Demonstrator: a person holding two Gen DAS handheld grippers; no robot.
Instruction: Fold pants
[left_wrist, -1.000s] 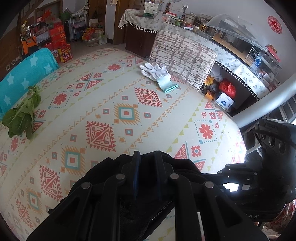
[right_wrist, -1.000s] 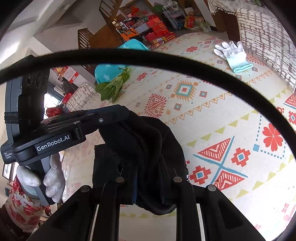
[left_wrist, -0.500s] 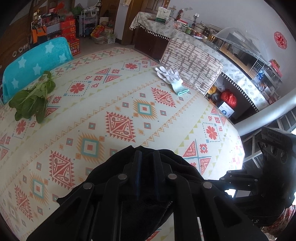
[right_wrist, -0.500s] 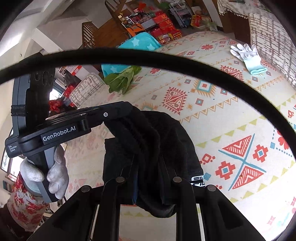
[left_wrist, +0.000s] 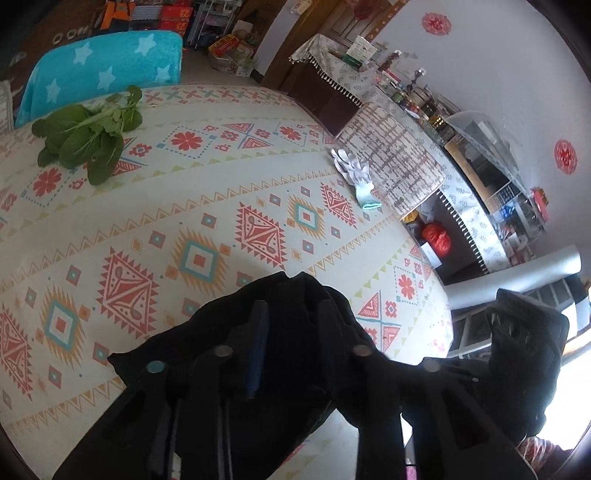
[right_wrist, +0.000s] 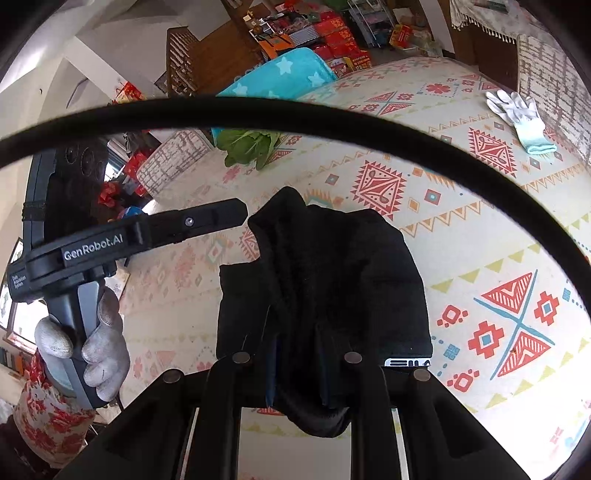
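1. Most of both views is filled by the desk, covered in a cream cloth with red, teal and orange diamond patterns.
2. Your black pants are bunched up and lifted above the desk, hanging in a dark wad between your two tools; in the left wrist view the same pants drape over that tool's fingers and hide most of them.
3. Your right tool is clenched on the pants: the cloth is pinched between its two fingers and sags just below them, with a white label showing at the hem beside the right finger.
4. Your left tool also has its fingers closed into the pants, the fabric heaped over and around both tips. From the right wrist view, the left tool reaches in from the side, its tip touching the top edge of the bundle, your gloved hand wrapped round its handle.
5. Leafy greens lie at the far left of the desk, well apart from the pants.
6. One white glove lies near the desk's far right edge.
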